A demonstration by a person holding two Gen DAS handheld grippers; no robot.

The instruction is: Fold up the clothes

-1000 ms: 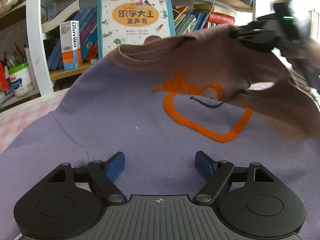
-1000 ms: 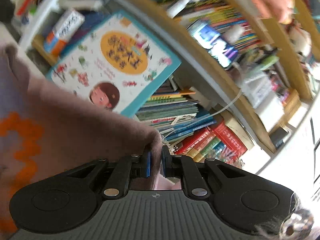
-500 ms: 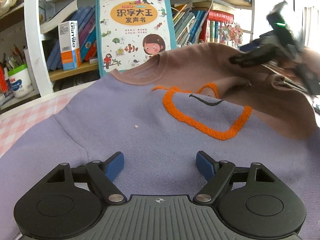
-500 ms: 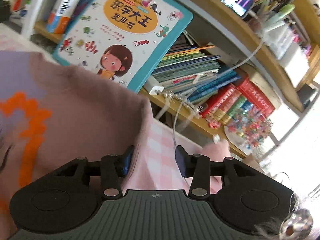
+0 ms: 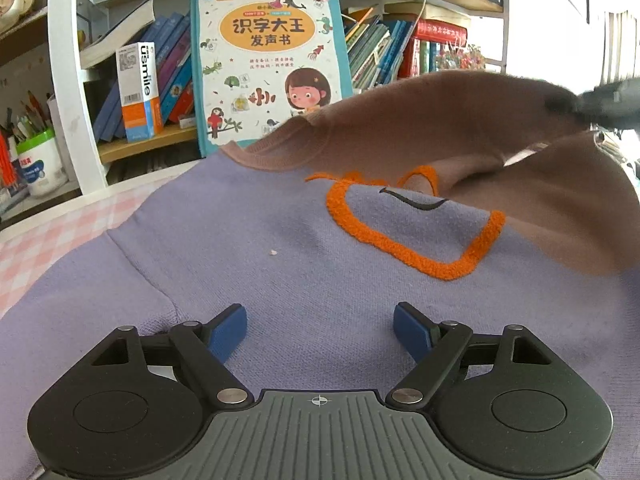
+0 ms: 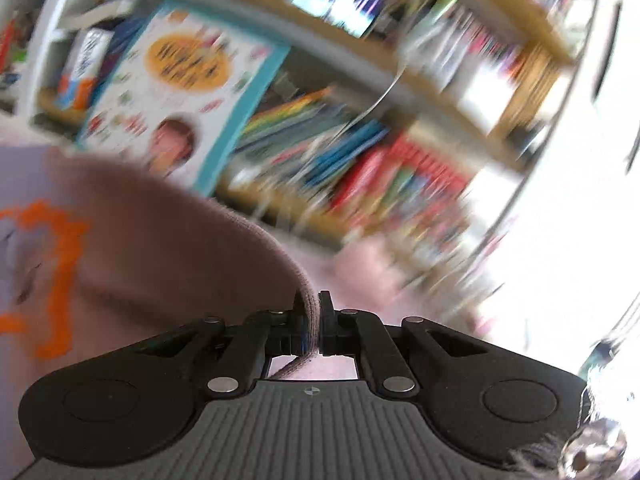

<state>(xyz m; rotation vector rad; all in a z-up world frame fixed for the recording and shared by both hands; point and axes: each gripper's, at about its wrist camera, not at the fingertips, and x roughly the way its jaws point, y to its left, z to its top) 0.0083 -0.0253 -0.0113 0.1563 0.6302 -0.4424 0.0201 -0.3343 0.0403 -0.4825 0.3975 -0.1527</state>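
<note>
A lavender sweater [image 5: 280, 260] with a brown collar, brown sleeves and an orange fuzzy outline [image 5: 416, 256] lies spread on the table. My left gripper [image 5: 320, 320] hovers open over its lower front, with nothing between the blue pads. The brown sleeve [image 5: 440, 120] is lifted off the sweater's right side. My right gripper [image 6: 314, 304] is shut on that sleeve's edge [image 6: 180, 240], with the fabric pinched between its pads. In the left wrist view the right gripper [image 5: 600, 102] shows as a dark blur at the sleeve's raised end. The right wrist view is motion-blurred.
A pink checked tablecloth [image 5: 48, 236] shows at the left of the sweater. Behind the table stands a bookshelf with a large picture book [image 5: 268, 64], a white and orange box [image 5: 138, 88] and a white tub of pens [image 5: 38, 164].
The right gripper opened and let the brown sleeve drop, then shut again on the sleeve's edge and swung right, lifting it. The left gripper stayed where it was.
</note>
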